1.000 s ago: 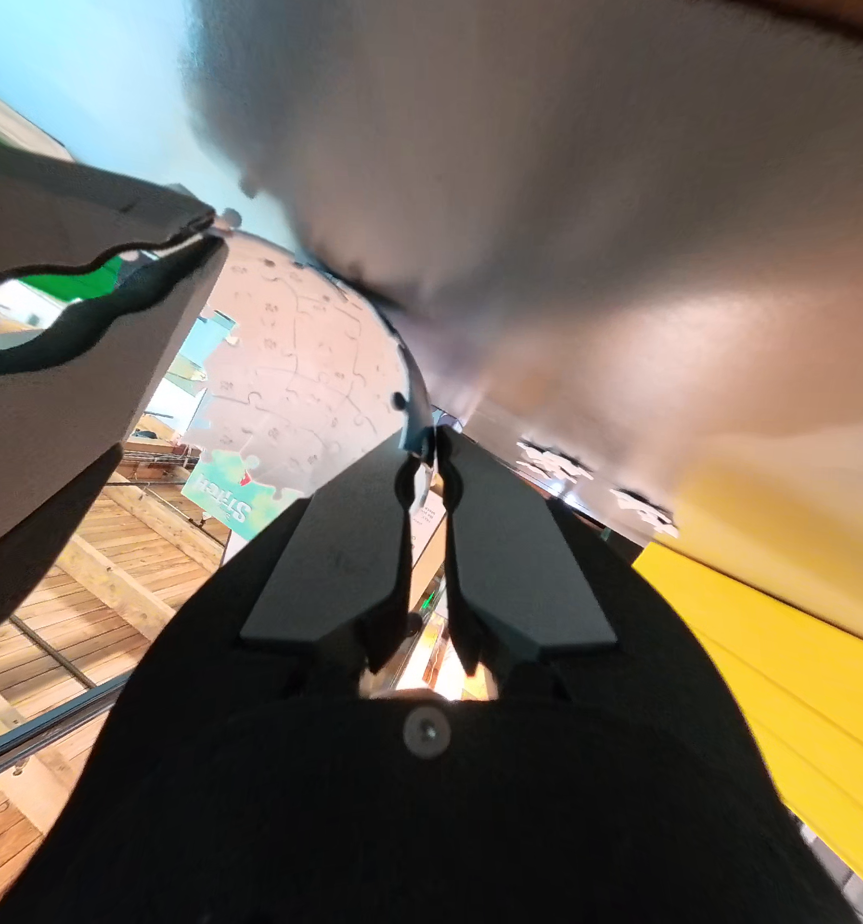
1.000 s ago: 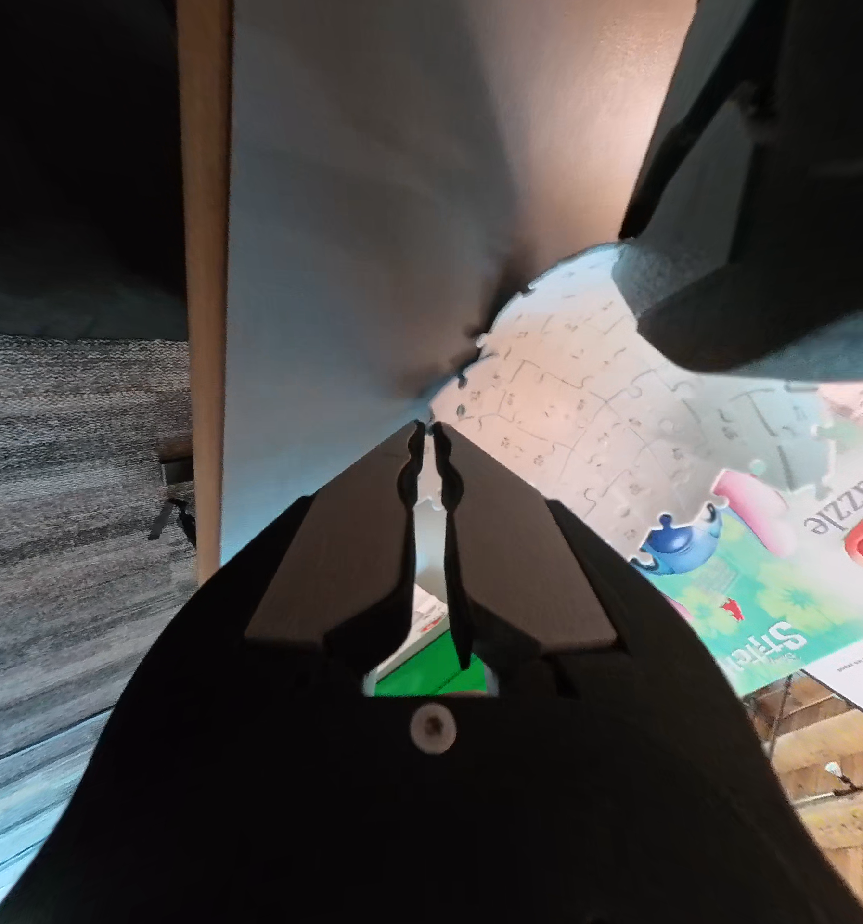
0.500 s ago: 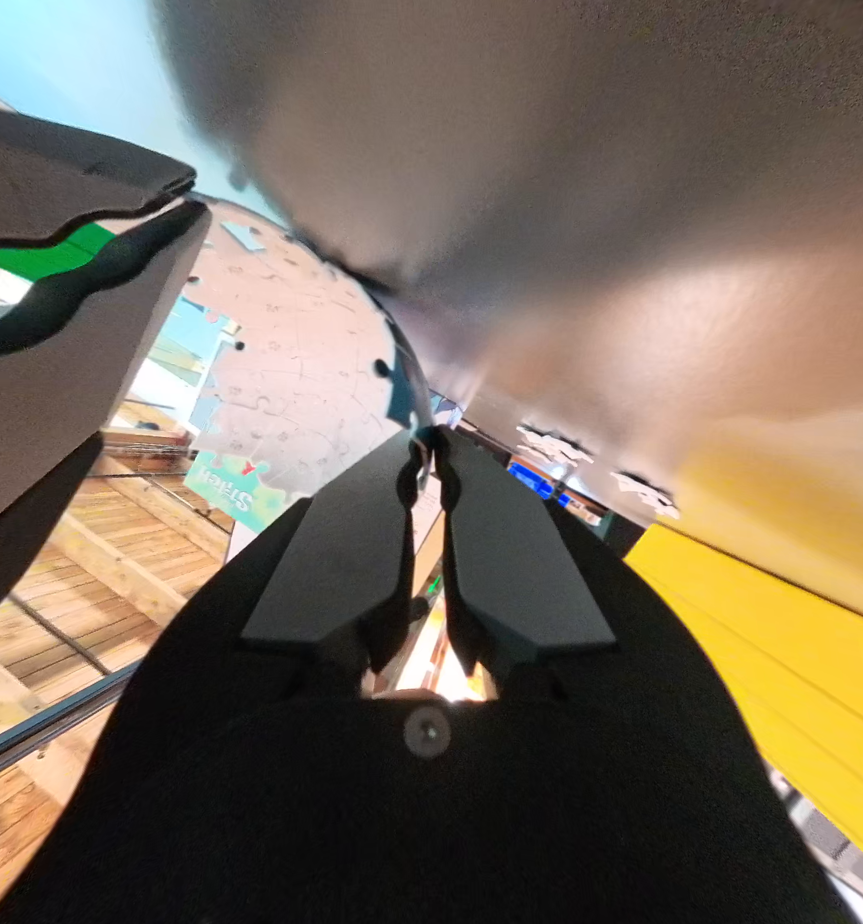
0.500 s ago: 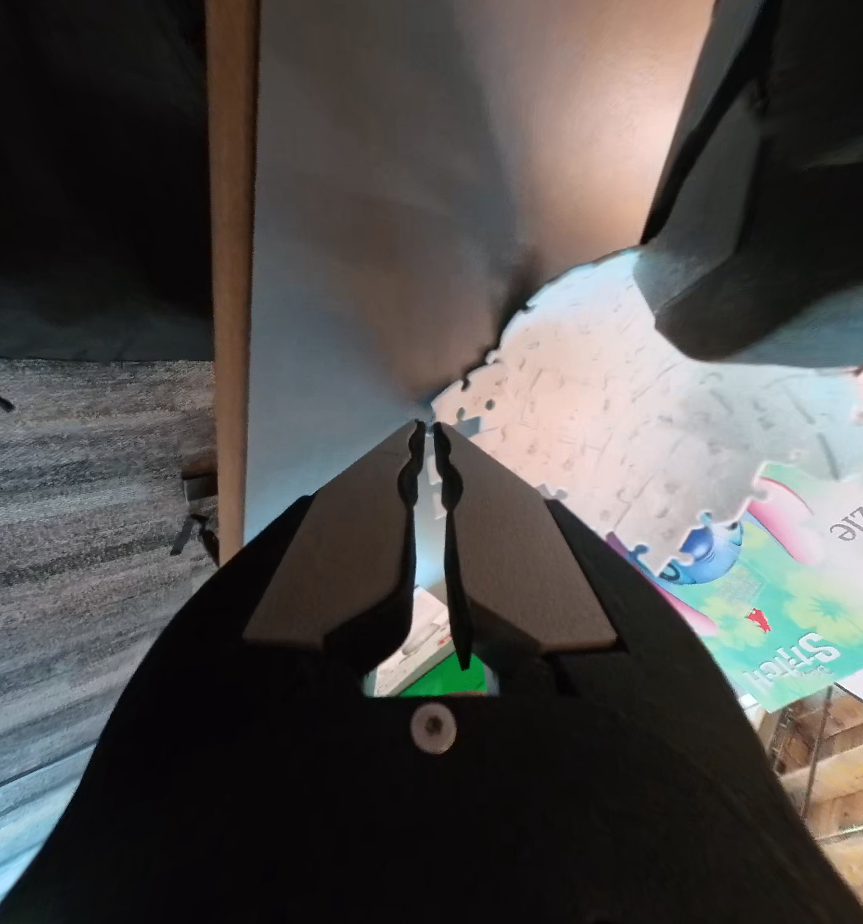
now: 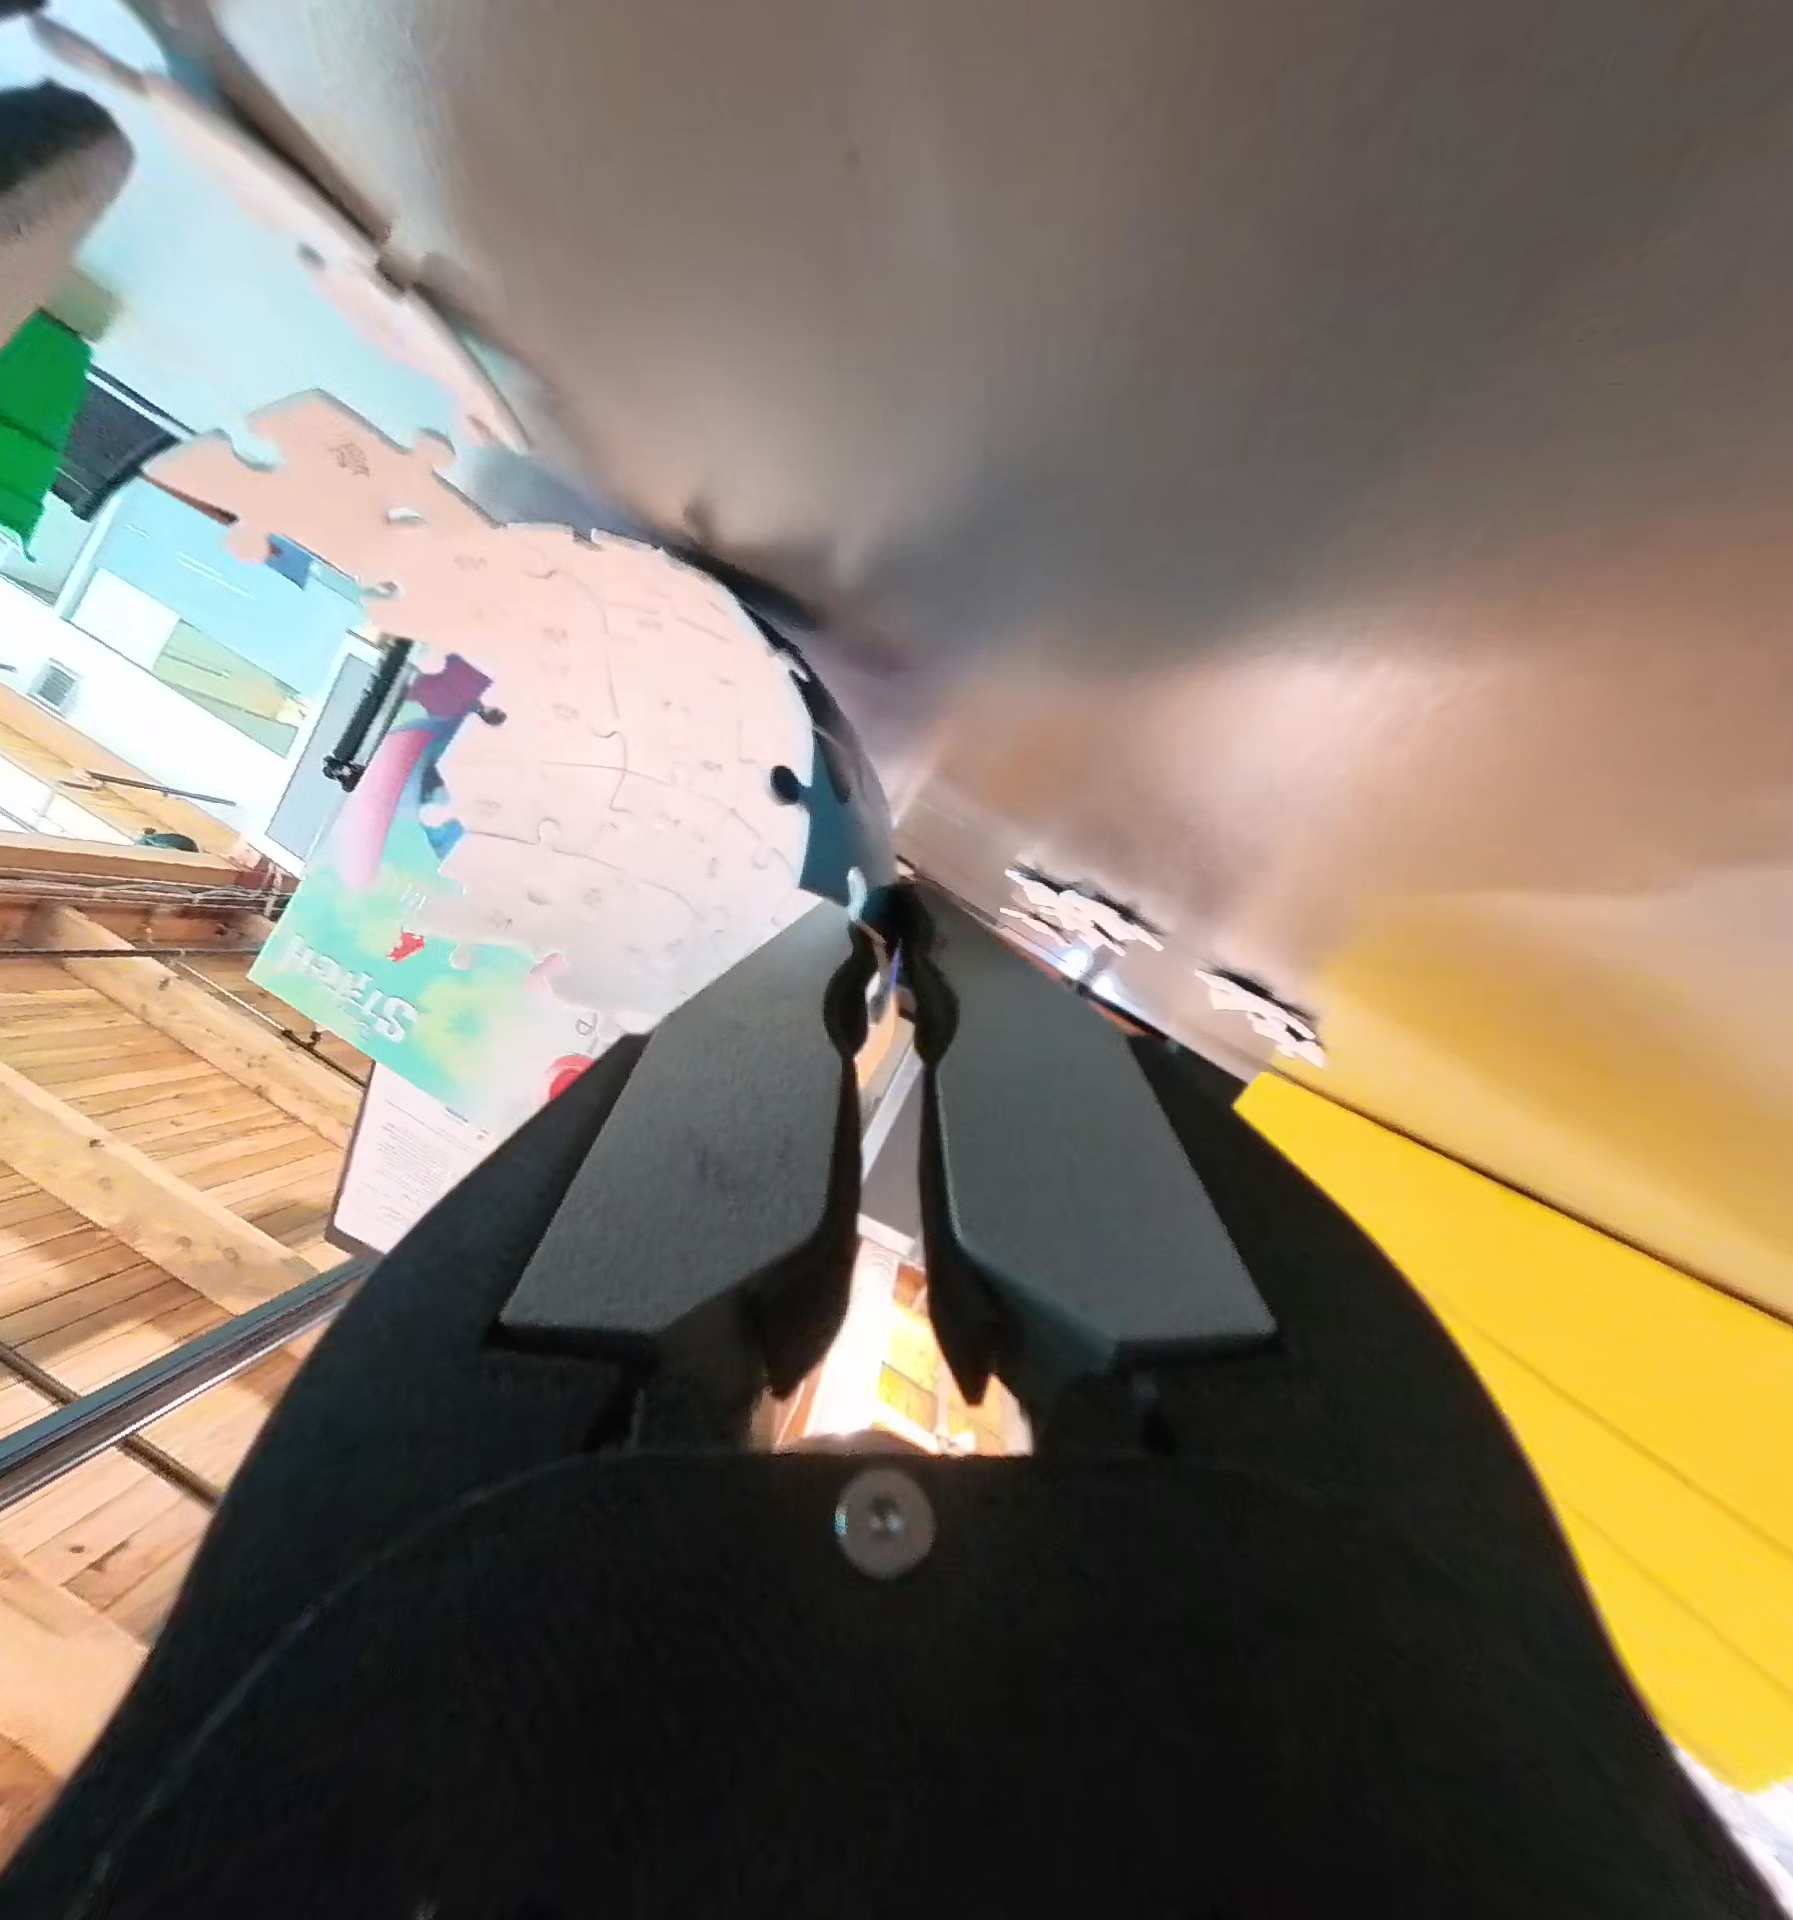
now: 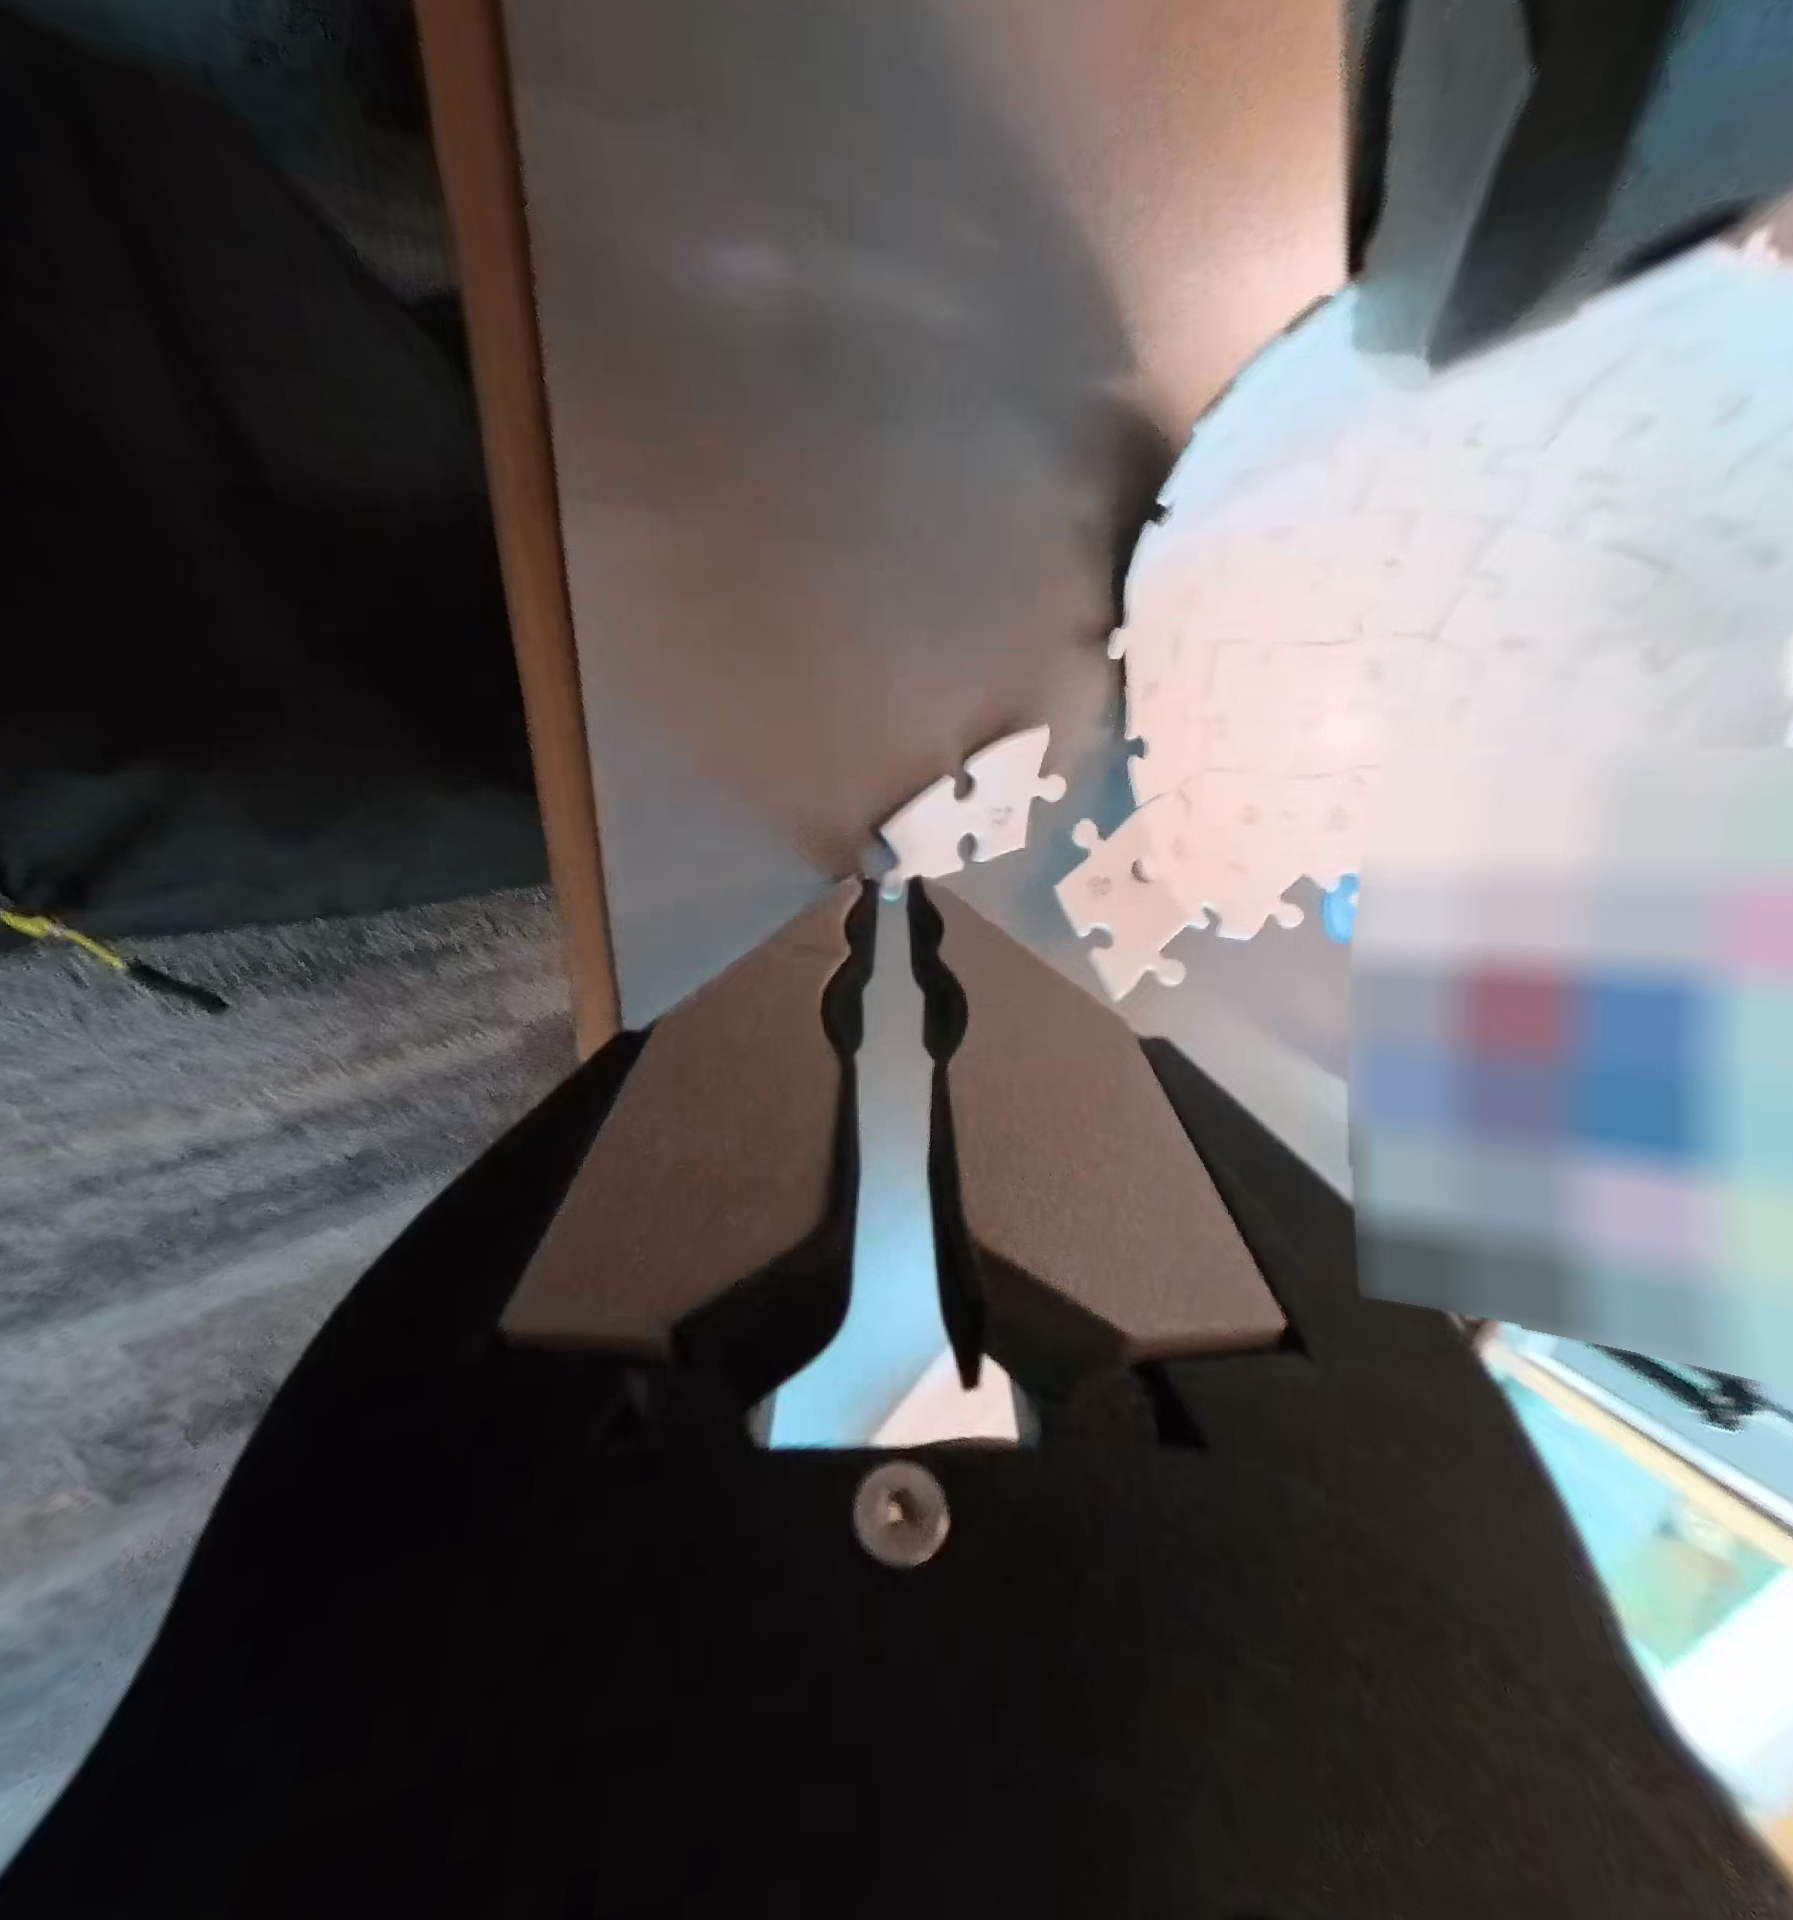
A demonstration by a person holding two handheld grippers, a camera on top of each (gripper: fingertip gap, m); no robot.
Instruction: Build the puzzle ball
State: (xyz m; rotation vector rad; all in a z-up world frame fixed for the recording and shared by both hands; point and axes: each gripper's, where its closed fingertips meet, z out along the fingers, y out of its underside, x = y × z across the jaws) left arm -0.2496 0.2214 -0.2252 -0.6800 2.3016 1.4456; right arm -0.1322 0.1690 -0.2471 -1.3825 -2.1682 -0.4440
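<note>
Fingers of the left gripper (image 5: 890,925) pinch the dark rim of the pale, curved, half-built puzzle ball (image 5: 643,769), lifted close against the grey tabletop (image 5: 1183,416). The right gripper (image 6: 894,888) holds one loose white puzzle piece (image 6: 980,821) by its corner, it seems, just beside the ball's jagged edge. A colourful printed puzzle box (image 5: 393,997) stands behind.

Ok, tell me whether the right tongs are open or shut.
Shut on a piece: the right tongs pinch its corner, apart from the ball.
</note>
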